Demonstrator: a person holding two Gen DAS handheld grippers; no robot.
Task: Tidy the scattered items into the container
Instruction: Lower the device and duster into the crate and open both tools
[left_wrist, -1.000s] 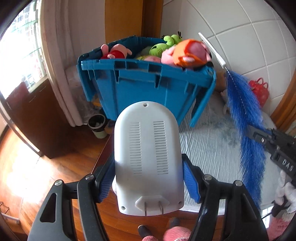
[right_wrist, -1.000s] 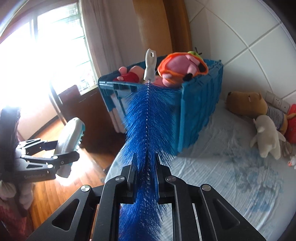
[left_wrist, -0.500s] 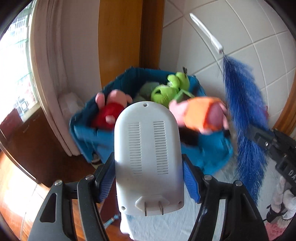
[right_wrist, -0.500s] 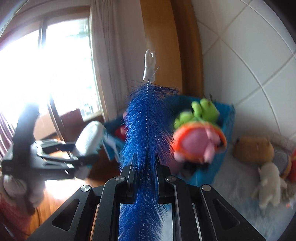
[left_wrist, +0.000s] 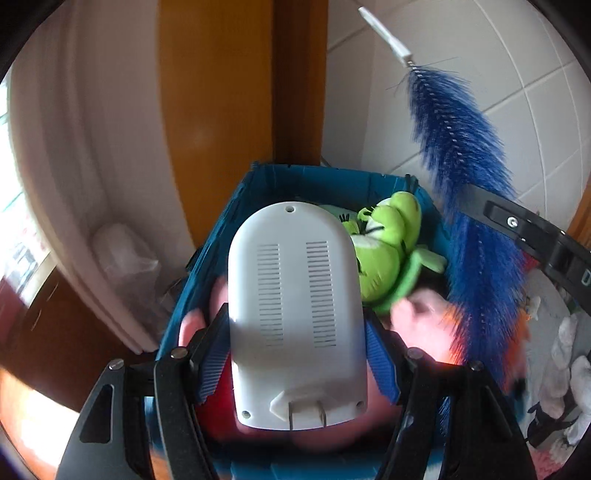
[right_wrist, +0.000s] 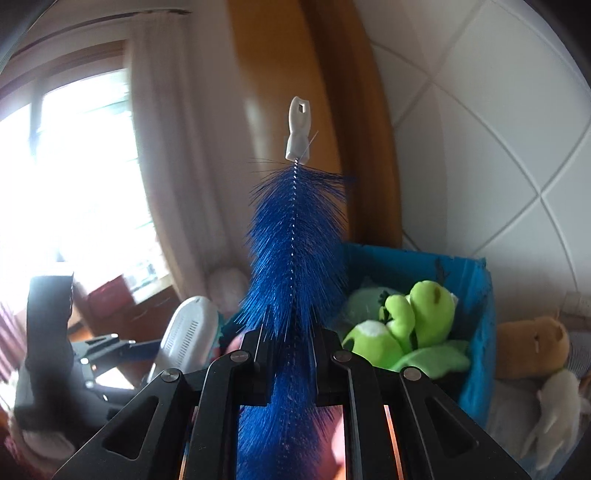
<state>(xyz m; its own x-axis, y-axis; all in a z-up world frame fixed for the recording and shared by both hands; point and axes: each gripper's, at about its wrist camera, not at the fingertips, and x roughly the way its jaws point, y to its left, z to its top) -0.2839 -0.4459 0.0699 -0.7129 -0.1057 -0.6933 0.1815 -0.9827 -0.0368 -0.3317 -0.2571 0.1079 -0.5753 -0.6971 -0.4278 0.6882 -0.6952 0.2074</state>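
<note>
My left gripper (left_wrist: 297, 343) is shut on a white plug-in device (left_wrist: 295, 310) with vent slots and two prongs, held over the open blue bin (left_wrist: 332, 182). The bin holds plush toys: a green frog (left_wrist: 388, 254), a pink one (left_wrist: 424, 321) and others partly hidden under the device. My right gripper (right_wrist: 291, 354) is shut on a long blue bristle brush (right_wrist: 295, 251) with a white tip, which stands upright over the bin's (right_wrist: 476, 295) near side. In the left wrist view the blue brush (left_wrist: 469, 177) rises at the right. The right wrist view shows the white device (right_wrist: 188, 332) at lower left.
A tiled wall and a wooden door frame (left_wrist: 236, 92) stand behind the bin, with a white curtain (left_wrist: 66, 147) and window to the left. A brown bear plush (right_wrist: 532, 343) and a white plush (right_wrist: 554, 410) lie on the bed right of the bin.
Both grippers have risen and moved toward the bin with their loads. The bin, seen from the side before, now lies below them with its inside in view.
</note>
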